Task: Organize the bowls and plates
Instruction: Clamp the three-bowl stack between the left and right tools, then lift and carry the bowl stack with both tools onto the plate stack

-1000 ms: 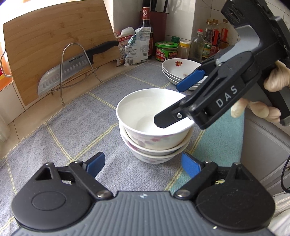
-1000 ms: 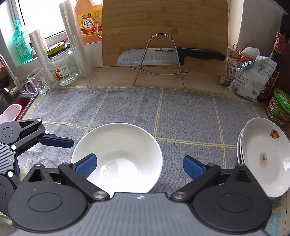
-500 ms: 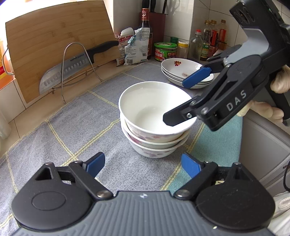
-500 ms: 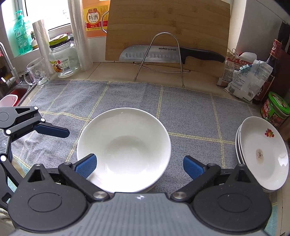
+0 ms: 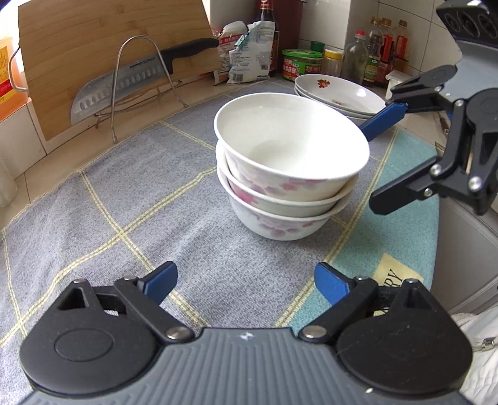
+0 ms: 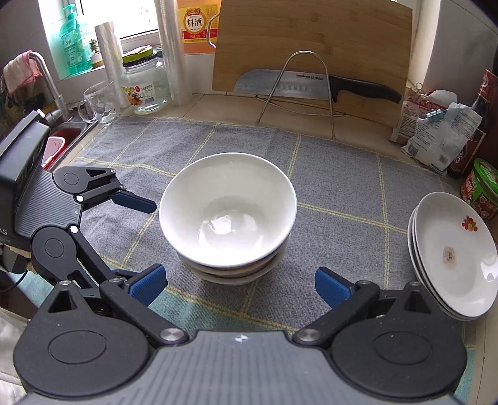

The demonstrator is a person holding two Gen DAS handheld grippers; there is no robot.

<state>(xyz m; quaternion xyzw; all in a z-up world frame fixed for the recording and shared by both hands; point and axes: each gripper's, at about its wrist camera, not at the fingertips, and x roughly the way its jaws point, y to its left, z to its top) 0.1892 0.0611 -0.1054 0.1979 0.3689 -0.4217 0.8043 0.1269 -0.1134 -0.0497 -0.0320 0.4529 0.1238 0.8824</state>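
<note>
The knife blade reads "SUPOR"; the yellow bottle label reads "料酒"; the mat's patch shows perhaps "PY".

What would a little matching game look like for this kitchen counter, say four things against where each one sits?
Things:
1. stack of bowls
2. stack of plates
3. knife
4. glass mug

Places:
A. resting on a wire rack against the cutting board
B. at the right edge of the grey cloth
D. in the middle of the grey cloth
C. near the sink, beside a clear jar

Pairs: 1-D, 2-B, 3-A, 4-C
</note>
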